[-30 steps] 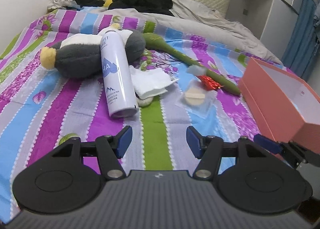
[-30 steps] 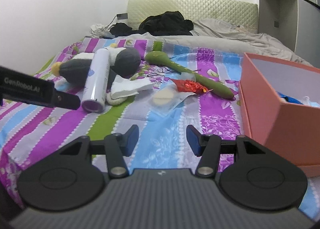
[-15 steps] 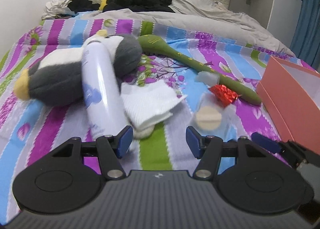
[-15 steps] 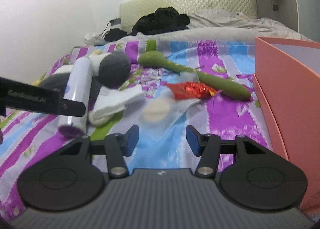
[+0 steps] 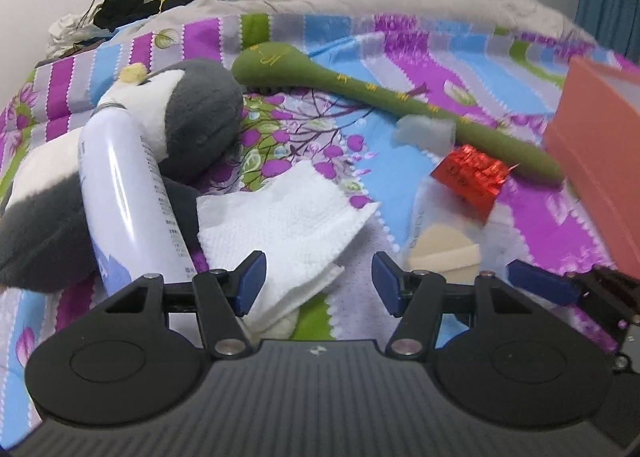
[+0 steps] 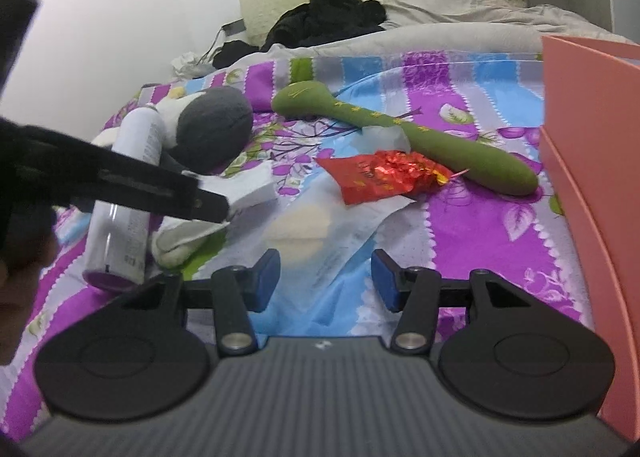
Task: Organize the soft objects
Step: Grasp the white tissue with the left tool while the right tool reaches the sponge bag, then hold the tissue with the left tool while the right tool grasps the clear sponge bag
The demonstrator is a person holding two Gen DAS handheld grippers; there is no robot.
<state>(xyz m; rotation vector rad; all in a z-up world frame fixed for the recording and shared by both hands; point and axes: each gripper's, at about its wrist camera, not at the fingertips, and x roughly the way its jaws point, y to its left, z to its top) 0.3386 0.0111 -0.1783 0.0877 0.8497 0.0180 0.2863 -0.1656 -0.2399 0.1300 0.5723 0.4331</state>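
Note:
A grey and white plush penguin [image 5: 192, 121] lies on the striped bedspread, also in the right wrist view [image 6: 212, 133]. A white folded cloth [image 5: 288, 225] lies in front of it. My left gripper [image 5: 318, 283] is open, low over the cloth's near edge. A bagged beige sponge puff [image 5: 444, 249] lies to the right. My right gripper [image 6: 325, 281] is open, just short of that clear bag [image 6: 316, 225]. A long green soft massage stick [image 6: 404, 137] lies behind a red foil wrapper [image 6: 384, 173].
A white spray can [image 5: 128, 193] leans against the penguin. A pink open box [image 6: 592, 185] stands at the right. Dark clothes [image 6: 332, 17] and a grey duvet lie by the headboard. The left gripper's arm [image 6: 120, 181] crosses the right wrist view.
Both grippers have moved forward and lower toward the items. The left one now hovers at the white cloth, the right one at the bagged puff. Both stay open.

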